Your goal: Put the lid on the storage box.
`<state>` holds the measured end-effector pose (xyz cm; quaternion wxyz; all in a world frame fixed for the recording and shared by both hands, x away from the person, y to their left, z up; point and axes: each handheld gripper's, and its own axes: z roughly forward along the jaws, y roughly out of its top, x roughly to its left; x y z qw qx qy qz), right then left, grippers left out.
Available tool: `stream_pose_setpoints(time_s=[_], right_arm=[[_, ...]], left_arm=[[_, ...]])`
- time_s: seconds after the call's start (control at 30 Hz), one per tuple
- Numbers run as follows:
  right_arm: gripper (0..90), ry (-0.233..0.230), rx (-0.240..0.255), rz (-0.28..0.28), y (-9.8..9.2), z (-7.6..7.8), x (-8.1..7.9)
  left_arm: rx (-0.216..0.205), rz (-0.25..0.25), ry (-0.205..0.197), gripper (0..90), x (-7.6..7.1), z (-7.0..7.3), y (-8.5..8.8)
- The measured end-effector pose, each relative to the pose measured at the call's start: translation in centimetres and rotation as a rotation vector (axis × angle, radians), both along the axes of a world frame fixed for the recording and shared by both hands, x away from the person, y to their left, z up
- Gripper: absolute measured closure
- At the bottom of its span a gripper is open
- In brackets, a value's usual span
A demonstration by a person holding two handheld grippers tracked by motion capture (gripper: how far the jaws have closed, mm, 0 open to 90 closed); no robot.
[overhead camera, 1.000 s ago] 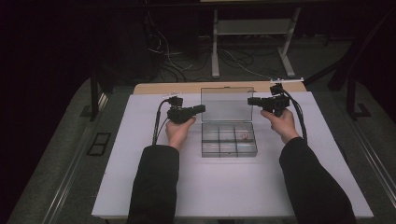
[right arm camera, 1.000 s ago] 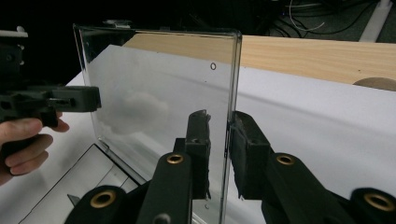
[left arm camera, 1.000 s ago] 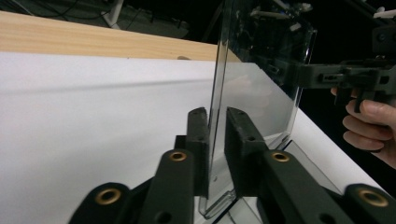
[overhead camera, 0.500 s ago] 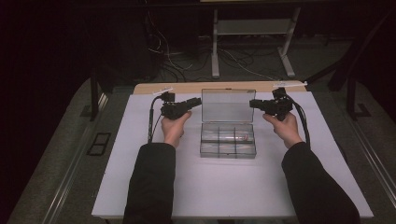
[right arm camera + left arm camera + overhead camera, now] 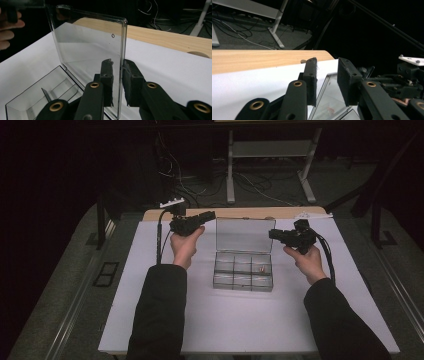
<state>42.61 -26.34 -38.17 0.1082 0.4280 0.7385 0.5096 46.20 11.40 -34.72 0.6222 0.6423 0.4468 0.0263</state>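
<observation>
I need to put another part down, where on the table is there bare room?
The white mat is bare in front of the clear box, between the two sleeves. There are also strips left of the left hand and right of the right hand. It is crowded around the box's upright lid, flanked by both tools.

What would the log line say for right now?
left gripper: open, jaws just closing, nothing between | right gripper: shut on lid edge | lid: upright | box: open
</observation>
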Motion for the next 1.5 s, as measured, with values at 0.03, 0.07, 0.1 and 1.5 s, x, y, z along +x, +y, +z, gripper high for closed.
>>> stream_pose_setpoints(time_s=[0.03, 0.07, 0.1, 1.5], right_arm=[[78.3, -0.002, 0.0, 0.001, 0.0, 0.0, -0.1], [78.3, 0.0, 0.005, 0.002, -0.1, 0.0, -0.2], [78.3, -0.003, 0.005, 0.004, -0.1, 0.0, -0.2], [65.7, 0.029, -0.026, -0.007, 0.3, 1.4, -2.1]], left_arm=[[0.008, 0.007, 0.003, 69.3, 0.1, 0.2, -0.2], [0.015, 0.013, 0.01, 70.2, 0.3, 0.3, -0.3], [0.031, 0.012, 0.012, 70.8, 0.5, 0.4, -0.4], [0.077, -0.149, 0.065, 88.4, -2.6, 0.8, -1.1]])
